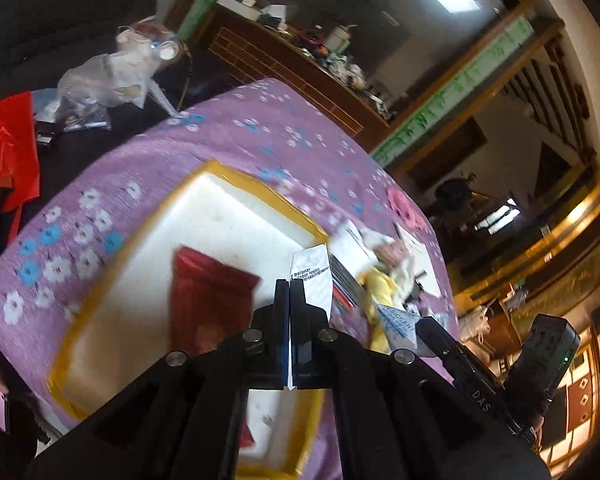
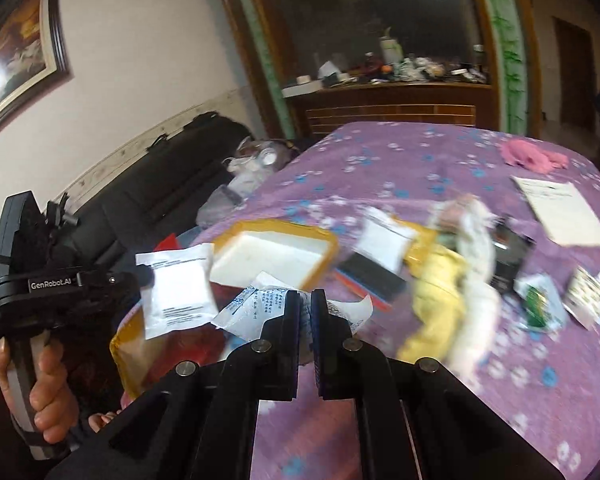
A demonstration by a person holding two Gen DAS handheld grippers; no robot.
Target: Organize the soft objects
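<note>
Table cloth is soft woven fabric, purple w/ flower print, matt. Tray looks like white foam, matt, w/ glossy yellow tape on the rim. Left gripper and right gripper are black matt plastic w/ shiny metal pins. White sachet is thin, smooth, slightly glossy film; printed sachet is crinkled film. Red packet looks smooth. Yellow cloth is soft, matt. Cabinet is dark varnished wood.

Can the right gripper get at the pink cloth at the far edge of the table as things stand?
Probably not yet. The right gripper is shut on a printed white packet, so it is occupied. The pink cloth lies uncovered on the purple tablecloth, far past the clutter.
</note>
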